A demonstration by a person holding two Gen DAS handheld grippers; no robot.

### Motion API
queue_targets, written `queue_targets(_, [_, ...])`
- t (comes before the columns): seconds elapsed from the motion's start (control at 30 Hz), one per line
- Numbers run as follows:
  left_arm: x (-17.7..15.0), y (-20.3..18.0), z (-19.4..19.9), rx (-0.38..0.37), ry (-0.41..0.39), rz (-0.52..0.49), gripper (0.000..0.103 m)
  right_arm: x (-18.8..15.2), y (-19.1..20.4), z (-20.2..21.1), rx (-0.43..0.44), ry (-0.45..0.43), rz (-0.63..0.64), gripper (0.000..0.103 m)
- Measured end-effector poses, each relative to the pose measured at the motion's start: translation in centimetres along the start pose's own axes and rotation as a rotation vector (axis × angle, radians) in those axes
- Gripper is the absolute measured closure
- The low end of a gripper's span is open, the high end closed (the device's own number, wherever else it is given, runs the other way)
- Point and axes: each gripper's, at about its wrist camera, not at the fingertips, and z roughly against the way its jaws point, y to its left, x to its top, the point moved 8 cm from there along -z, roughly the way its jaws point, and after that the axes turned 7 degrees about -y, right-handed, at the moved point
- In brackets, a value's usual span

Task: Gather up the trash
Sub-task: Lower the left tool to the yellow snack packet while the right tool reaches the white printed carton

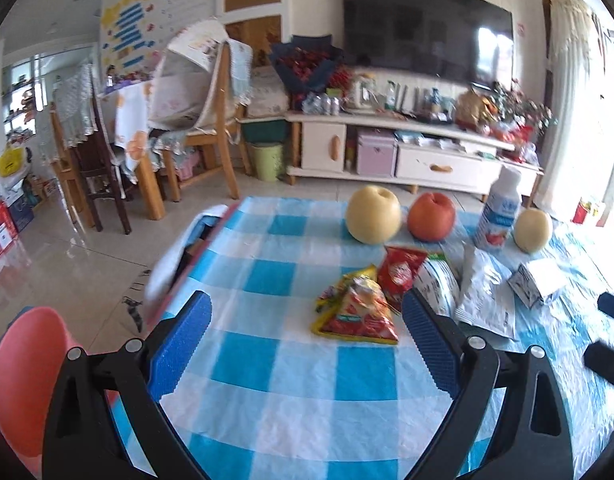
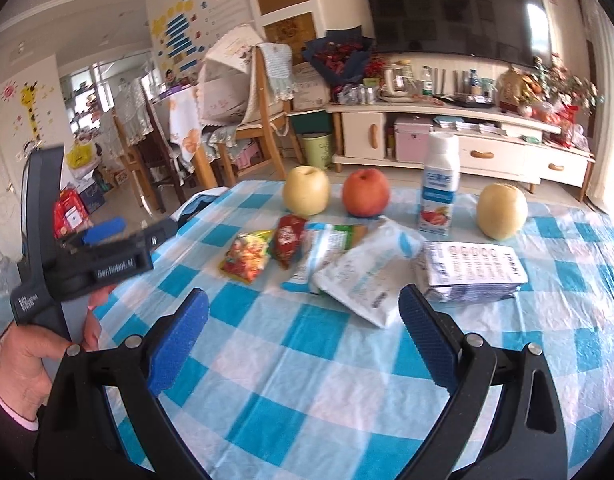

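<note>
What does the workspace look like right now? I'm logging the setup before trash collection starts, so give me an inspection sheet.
Surface: table under a blue-and-white checked cloth, wrinkled.
Job's things: yellow-red snack wrapper, dark red sachet, green-edged white packet, white foil pouch, flattened printed carton, clustered mid-table.
Clutter: two yellow pears, red apple, upright white drink bottle in a row behind.
Grippers: left gripper and right gripper both open, empty.
Cables: nothing seen.
Surroundings: pale green bin by a white TV cabinet; wooden chairs.
</note>
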Motion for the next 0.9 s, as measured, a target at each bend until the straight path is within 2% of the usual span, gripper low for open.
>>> queue_targets(0.13, [-0.8,-1.2,-1.6,-0.033,0.041,0.001,0.008,0.2,-2.7,0.0,-0.045,0.007,-0.039,0.007])
queue_targets(0.37, [-2.7,-2.6,-5.0,-0.041,0.129,-0.009,0.008,0.3,-8.2,-1.1,-0.129,0.022,-0.099,0.007])
queue_targets(0.6, [-3.1,-2.2,-7.5,-0.045,0.173,0.052,0.008,0.0,-15.1,-3.9,-0.226,0.04,-0.183,0.007])
queue_targets(0.73, [-3.5,-2.1,-9.4,-0.054,0.198,0.089,0.008,-0.5,-19.3,-5.6,-0.21,0.053,-0.345,0.007])
queue_targets(0.9, [-4.1,-2.6,-11.4,-0.065,0.226,0.107,0.008,-0.3,-22.0,-7.6,-0.227,0.062,-0.376,0.007])
